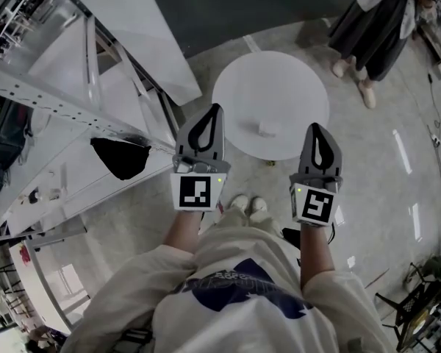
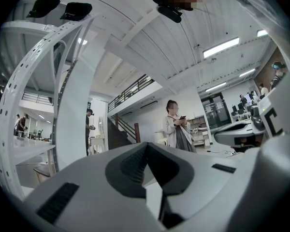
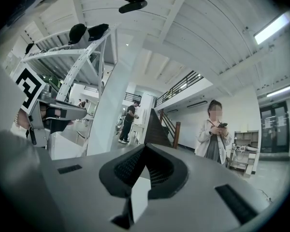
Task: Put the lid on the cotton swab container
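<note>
Head view looks down on the person's own arms, and each hand holds a gripper out in front. The left gripper has its fingers pressed together with nothing between them, and the left gripper view shows this well. The right gripper is the same: its fingers are closed tight on nothing. Both point toward a round white surface just ahead. One small white thing sits on that surface, near the edge closest to the grippers, and apart from both of them. I think it is the cotton swab container, or its lid, or both together, but it is too small to tell which.

I guess a box like that is light and made of hard, smooth plastic. It could slip or tip over with a hard push. The lid is likely thin, so it is best to hold it gently by two sides of its rim and keep it flat. The other gripper may need to hold the box by its walls so it does not slide.

Both gripper views look level across the room, and I cannot find the small thing in them. A standing person is cut off by the top edge of the head view. White metal frames fill the left side, with a black shape that I cannot name
</note>
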A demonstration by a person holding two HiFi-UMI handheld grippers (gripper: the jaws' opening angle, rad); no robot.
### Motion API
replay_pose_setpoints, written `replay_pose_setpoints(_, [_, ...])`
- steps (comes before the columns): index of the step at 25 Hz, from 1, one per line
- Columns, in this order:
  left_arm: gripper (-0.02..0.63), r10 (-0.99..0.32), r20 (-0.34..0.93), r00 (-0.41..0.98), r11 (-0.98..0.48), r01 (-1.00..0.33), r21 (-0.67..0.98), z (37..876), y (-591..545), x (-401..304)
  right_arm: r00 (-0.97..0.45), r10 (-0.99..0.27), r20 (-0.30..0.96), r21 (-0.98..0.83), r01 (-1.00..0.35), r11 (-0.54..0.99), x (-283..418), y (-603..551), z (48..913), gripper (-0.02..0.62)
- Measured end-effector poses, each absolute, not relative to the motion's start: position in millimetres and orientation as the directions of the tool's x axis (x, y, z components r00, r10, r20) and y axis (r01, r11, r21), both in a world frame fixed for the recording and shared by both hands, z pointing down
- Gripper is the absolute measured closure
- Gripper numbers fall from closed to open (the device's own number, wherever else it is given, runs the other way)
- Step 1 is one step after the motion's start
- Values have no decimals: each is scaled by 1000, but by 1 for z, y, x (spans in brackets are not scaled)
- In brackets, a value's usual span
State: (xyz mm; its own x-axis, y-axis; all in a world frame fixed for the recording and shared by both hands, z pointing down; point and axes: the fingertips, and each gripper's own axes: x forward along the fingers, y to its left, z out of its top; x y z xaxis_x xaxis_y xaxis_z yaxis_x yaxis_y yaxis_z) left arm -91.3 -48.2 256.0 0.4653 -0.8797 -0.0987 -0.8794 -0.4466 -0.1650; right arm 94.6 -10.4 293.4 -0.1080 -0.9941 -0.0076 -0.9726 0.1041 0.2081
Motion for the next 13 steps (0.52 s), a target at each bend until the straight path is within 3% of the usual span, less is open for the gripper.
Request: replay_pose_setpoints(13, [607,-880,-93,466,-449,-879,-162,257,-53,-96,-107,-992,-66,191,-977,92,88,-15,282,589])
